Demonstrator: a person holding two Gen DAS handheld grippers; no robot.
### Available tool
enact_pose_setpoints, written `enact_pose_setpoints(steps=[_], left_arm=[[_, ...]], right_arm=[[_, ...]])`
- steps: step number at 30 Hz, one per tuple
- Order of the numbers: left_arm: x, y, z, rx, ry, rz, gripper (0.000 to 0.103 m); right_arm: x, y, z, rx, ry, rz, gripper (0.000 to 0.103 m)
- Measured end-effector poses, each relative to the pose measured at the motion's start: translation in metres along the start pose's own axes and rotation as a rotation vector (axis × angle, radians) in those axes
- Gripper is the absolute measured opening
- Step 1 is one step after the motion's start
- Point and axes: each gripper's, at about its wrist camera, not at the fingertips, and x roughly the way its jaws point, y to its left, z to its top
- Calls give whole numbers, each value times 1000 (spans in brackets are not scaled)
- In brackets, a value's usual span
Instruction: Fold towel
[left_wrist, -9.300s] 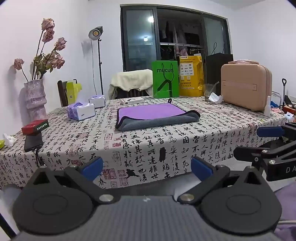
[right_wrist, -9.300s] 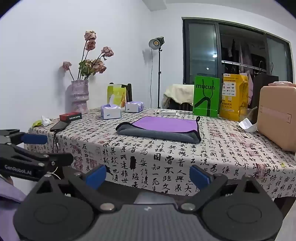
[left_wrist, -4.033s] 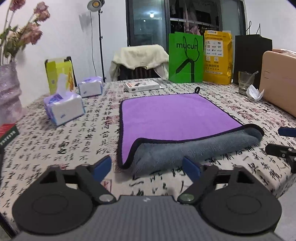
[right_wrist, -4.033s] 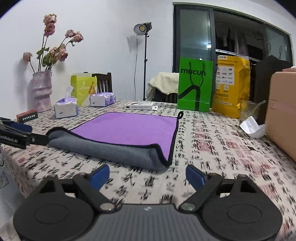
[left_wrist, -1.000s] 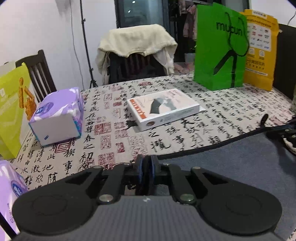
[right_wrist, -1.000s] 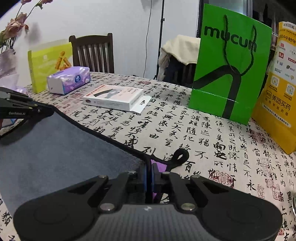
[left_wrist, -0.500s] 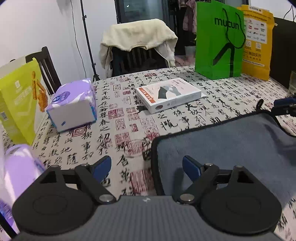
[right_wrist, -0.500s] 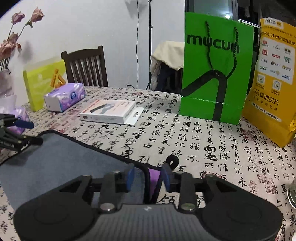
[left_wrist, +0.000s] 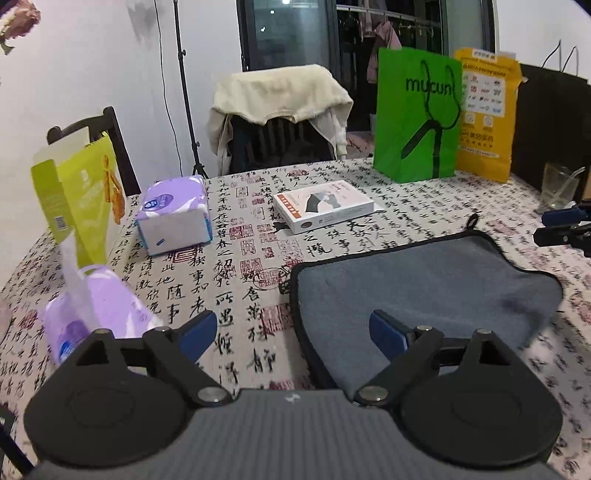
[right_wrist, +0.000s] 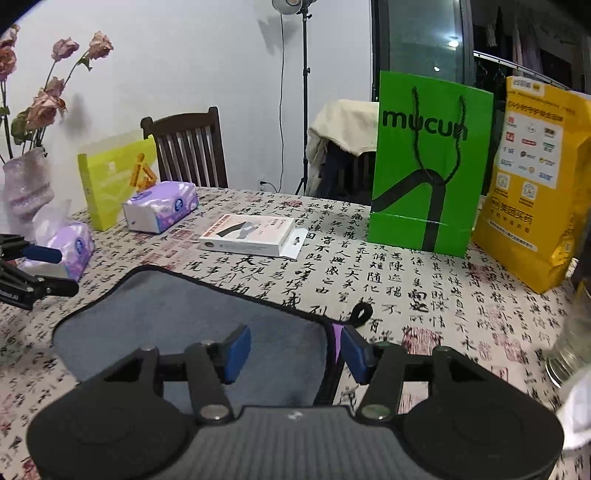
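Looking down both wrist views, I see the towel (left_wrist: 424, 288) lying folded on the table (left_wrist: 236, 258), grey side up, with a sliver of purple showing at its far right corner beside the hanging loop (right_wrist: 361, 313).

The main risk, as I judge it, is at that right corner. The right gripper (right_wrist: 293, 350) is released and holds nothing, but its fingers straddle the towel's black hem, so lifting away carelessly could catch the edge and peel the top layer back. The fold also looks uneven there: the near right edge bulges outward in the left view, and another fold made without smoothing would lock that skew in. Reaching forward carries less risk, though the box (left_wrist: 325, 206) lies just beyond the towel and the tissue pack (left_wrist: 92, 314) sits close to my left side.

The left gripper (left_wrist: 293, 332) is spread wide and empty too. It hangs low over the towel's left edge, tilted slightly downward, with one finger over the grey cloth and the other over the bare tablecloth. The right gripper sits similarly low and level, pointing toward the green bag (right_wrist: 428, 166).
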Motion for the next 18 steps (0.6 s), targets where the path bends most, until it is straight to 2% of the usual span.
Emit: enact_pose_setpoints(steps=[3,5,18], left_arm=[[-23,-5,-7,-1,-18,-9,93],[-35,-9,-11,-3,-30,-11,95],[-105,-29,-47,-13,-76,-21,96]], right_arm=[[-21,7,-7,5,-13,-6,58],[-34,10,-12,15,-23,-5,65],[-105,34,-52,70,-64,12,70]])
